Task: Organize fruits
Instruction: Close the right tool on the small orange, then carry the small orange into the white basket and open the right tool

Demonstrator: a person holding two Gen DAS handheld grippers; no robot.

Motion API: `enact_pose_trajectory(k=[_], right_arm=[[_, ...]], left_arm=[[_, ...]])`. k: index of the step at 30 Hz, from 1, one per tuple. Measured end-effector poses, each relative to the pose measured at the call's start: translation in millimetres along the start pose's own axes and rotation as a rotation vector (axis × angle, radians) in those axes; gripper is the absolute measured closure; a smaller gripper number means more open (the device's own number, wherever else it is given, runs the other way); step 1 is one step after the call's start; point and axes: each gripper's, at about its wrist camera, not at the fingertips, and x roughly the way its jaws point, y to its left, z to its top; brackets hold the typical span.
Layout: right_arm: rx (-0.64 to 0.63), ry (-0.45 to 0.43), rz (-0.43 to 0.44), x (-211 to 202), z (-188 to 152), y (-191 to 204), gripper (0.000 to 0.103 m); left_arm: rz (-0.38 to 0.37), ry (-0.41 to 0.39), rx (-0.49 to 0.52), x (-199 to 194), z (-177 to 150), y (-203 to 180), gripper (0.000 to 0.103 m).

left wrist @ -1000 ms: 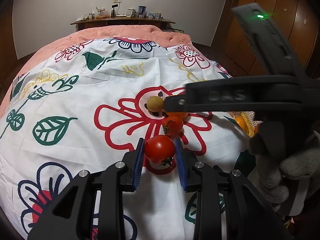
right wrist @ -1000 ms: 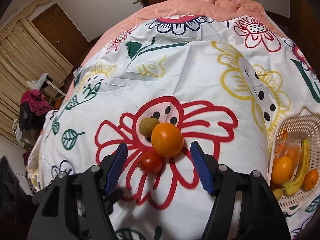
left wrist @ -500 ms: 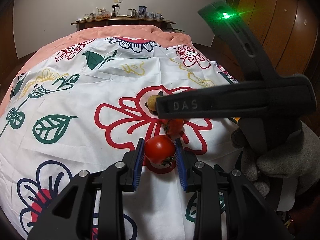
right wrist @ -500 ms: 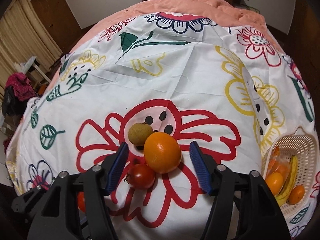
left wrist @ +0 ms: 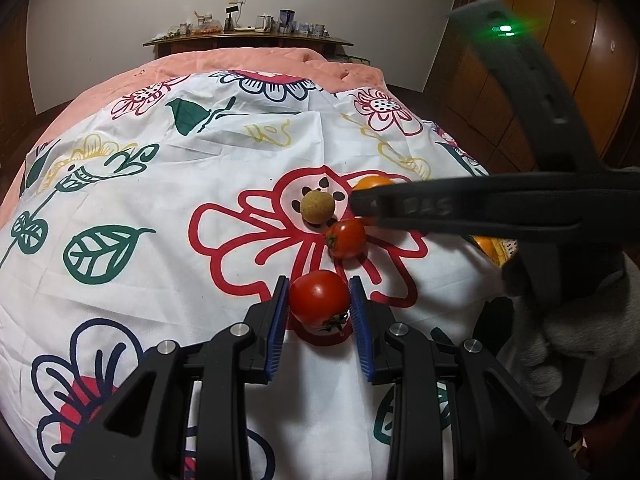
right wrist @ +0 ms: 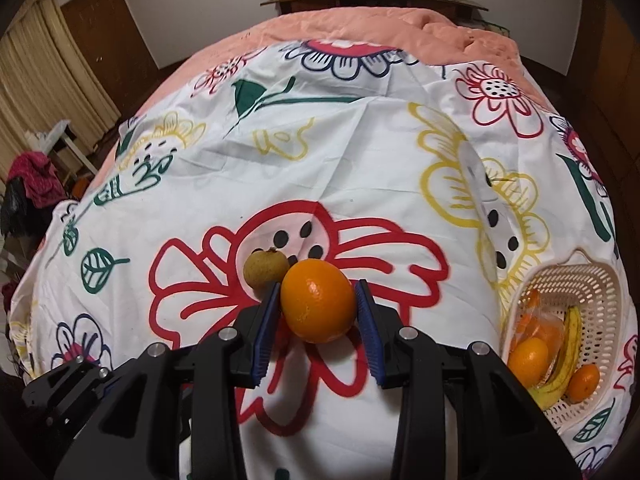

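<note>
My left gripper point(left wrist: 319, 307) is shut on a large red tomato point(left wrist: 319, 298) just above the flowered sheet. A smaller tomato point(left wrist: 346, 238), a brown round fruit point(left wrist: 317, 207) and an orange point(left wrist: 372, 182) lie just beyond it. My right gripper point(right wrist: 317, 307) is shut on the orange point(right wrist: 318, 306), its blue pads touching both sides. The brown fruit point(right wrist: 265, 272) sits touching the left pad. The right gripper's black body point(left wrist: 500, 204) crosses the left wrist view and hides part of the orange.
A white mesh basket point(right wrist: 592, 292) with oranges and a banana point(right wrist: 566, 356) sits on the bed at the right. The flowered sheet point(right wrist: 320, 160) covers a pink quilt. A shelf with small items stands by the far wall. Curtains and clutter are at the left.
My right gripper has moved forward and closed its jaws from wide open onto the orange. My left gripper stays shut on the large tomato.
</note>
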Motion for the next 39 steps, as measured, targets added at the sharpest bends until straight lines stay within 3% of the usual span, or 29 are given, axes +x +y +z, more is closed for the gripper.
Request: enact_pose_trajectory(k=[19,25,33,39], right_arm=[[0.211,-0.120,0.026,-58,-26,-92,0.065],[0.304,-0.164,-0.032,-77,-44,-142,0.065],[0.477,-0.141,-0.077,-69,-82,-213,0.065],[0.531,-0.143,-0.121,-66,-94,-239,0.064]], left_arm=[[0.012,-0.007,0.027,-1,0,-5,0.072],[0.014,-0.007,0.029,-1,-1,-5,0.072],[0.032,0.000,0.049,-1,0,-9,0.072],[0.044,0.009,0.053,1,3,-11,0.071]])
